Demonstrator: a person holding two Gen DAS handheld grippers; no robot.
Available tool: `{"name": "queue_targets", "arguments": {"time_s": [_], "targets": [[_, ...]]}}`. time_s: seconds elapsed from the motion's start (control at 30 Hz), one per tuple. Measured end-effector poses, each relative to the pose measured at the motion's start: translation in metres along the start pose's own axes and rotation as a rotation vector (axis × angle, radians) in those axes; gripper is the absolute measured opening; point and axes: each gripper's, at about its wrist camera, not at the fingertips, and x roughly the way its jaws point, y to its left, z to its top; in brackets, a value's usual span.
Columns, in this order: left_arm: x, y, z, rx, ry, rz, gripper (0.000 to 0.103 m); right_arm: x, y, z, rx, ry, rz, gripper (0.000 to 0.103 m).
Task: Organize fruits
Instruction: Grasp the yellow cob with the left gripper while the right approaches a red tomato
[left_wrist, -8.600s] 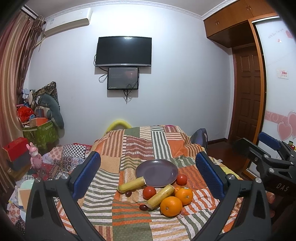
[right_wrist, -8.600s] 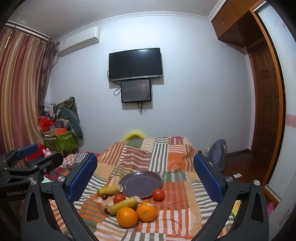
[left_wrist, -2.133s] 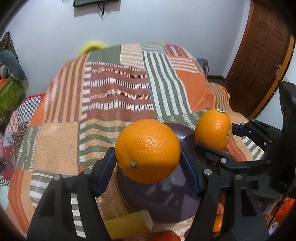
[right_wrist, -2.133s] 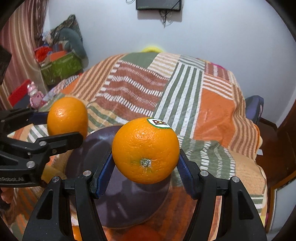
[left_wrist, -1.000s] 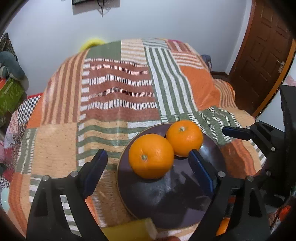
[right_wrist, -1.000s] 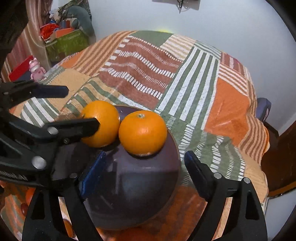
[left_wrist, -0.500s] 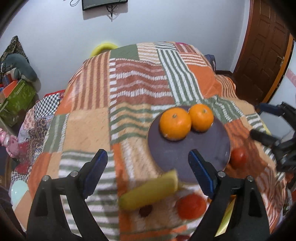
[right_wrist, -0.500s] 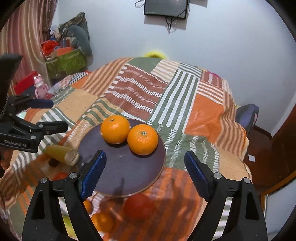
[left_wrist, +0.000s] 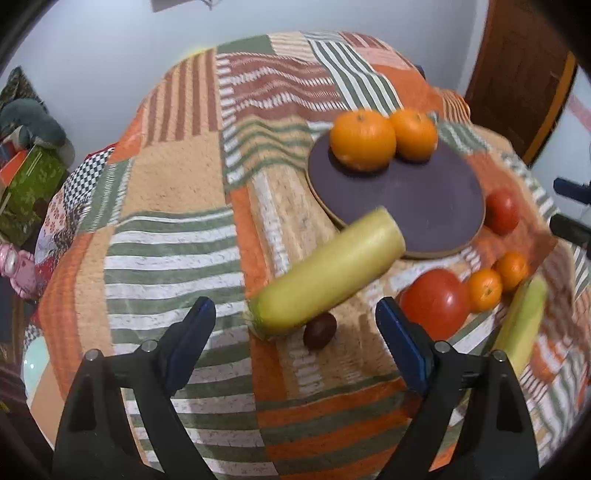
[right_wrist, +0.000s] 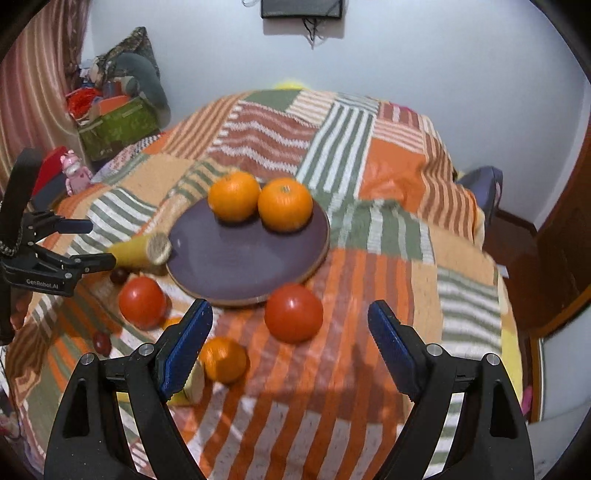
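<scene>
Two big oranges (left_wrist: 362, 138) (right_wrist: 284, 208) sit side by side at the far rim of the purple plate (left_wrist: 424, 206) (right_wrist: 240, 258). My left gripper (left_wrist: 293, 310) is open and empty, hanging over a yellow corn piece (left_wrist: 328, 273) and a dark small fruit (left_wrist: 319, 330) in front of the plate. A tomato (left_wrist: 434, 302), two small oranges (left_wrist: 484, 290) and a second corn piece (left_wrist: 521, 328) lie to the right. My right gripper (right_wrist: 290, 312) is open and empty above another tomato (right_wrist: 293, 312), with a small orange (right_wrist: 223, 360) near its left finger.
Everything lies on a bed under a striped patchwork blanket (right_wrist: 388, 177). The left gripper (right_wrist: 55, 243) shows at the left edge of the right wrist view. A green box (right_wrist: 118, 125) and a pink toy (right_wrist: 75, 171) stand beyond the bed's left side; a wooden door (left_wrist: 517, 74) is at the right.
Both grippers have drawn back from the plate and apart, leaving the two big oranges on it. The corn, tomatoes and small oranges in front of the plate have come into view.
</scene>
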Motion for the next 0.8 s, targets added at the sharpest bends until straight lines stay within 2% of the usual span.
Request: {"name": "queue_targets", "arguments": {"time_s": [0.07, 0.2, 0.4, 0.67, 0.8], "targets": [[0.006, -0.004, -0.001, 0.027, -0.001, 0.008, 0.084, 0.005, -0.004, -0.005, 0.022, 0.017, -0.004, 0.084], [0.015, -0.011, 0.002, 0.059, -0.027, 0.025, 0.083, 0.013, -0.008, -0.011, 0.043, 0.039, -0.012, 0.084], [0.03, -0.018, 0.011, 0.074, -0.031, 0.027, 0.07, 0.029, -0.012, -0.013, 0.085, 0.055, 0.005, 0.083], [0.031, -0.01, 0.023, 0.025, -0.079, 0.02, 0.048, 0.05, -0.013, -0.011, 0.121, 0.091, 0.042, 0.066], [0.03, -0.002, 0.028, -0.012, -0.072, -0.004, 0.044, 0.056, -0.013, -0.011, 0.127, 0.103, 0.063, 0.054]]}}
